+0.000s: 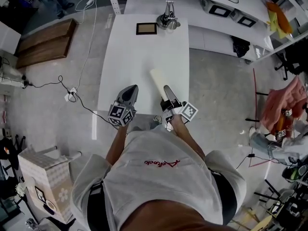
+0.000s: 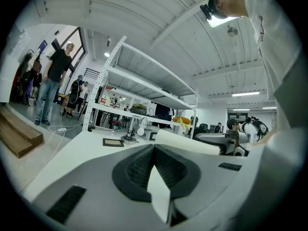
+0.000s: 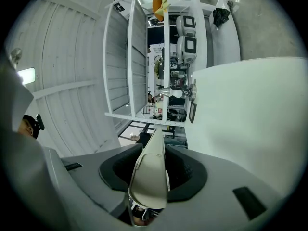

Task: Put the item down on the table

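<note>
Far left, one cardboard box [image 1: 44, 174] is standing on the floor and showing one square marker; no text on it is readable.

One white bench [image 1: 144, 57] is carrying two loose things at its far end: one dark frame [image 1: 146, 29] and, just right of it, one metal lamp [image 1: 168, 19]. Neither is showing a legible label.

The left gripper [image 1: 131, 89] is hovering over the bench's near edge. Its jaws are standing together, and nothing is projecting beyond them.

The right gripper [image 1: 168, 91] is pointing the same way beside it. Its jaws are clamping one cream roll [image 1: 158, 80] by its near end. The roll is reaching out over the bench's near half, and contact with the bench cannot be told.

Each gripper is bearing one marker cube, two in all.

The person's shirt [image 1: 192, 186] is showing one line of red script, which is not reliably readable.
</note>
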Available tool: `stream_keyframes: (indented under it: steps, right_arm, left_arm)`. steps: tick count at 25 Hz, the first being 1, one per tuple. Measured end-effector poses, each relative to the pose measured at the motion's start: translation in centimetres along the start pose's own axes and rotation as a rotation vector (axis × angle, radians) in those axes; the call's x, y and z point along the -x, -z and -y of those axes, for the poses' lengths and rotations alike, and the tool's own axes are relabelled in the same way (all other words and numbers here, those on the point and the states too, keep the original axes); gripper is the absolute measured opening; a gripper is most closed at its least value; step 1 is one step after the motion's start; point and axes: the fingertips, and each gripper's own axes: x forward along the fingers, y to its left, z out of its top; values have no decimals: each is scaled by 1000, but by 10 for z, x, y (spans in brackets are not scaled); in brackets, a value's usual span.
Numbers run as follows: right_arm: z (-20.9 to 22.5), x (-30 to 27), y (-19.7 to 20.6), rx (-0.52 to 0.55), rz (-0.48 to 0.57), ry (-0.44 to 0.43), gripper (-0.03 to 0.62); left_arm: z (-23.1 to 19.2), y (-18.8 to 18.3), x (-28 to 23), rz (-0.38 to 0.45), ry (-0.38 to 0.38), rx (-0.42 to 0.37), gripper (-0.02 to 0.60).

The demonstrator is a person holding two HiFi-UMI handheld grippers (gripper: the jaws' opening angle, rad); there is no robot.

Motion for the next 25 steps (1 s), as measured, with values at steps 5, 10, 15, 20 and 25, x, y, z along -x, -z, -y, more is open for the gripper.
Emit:
stream_keyframes:
  steps: [5,10,15,20,25]
  right_arm:
    - [7,-12,-7,-15,-9,5,166]
    - [14,-22,-5,-20,-17,23,166]
    - [11,-39,-4,-13,8,22,166]
    - [15,-51,3,-3,18,40,166]
    - [20,-54,11,9,20,63,165]
  left_arm:
    - [-2,2,-8,-11,-9,11,14]
    - [-15,4,-11,-18,-14,19,14]
    - [-34,-1,-14,-22,2,28,14]
    - [-53,-5,-15,-30,16,27,14]
    - [-65,-7,-13,-37,20,32,14]
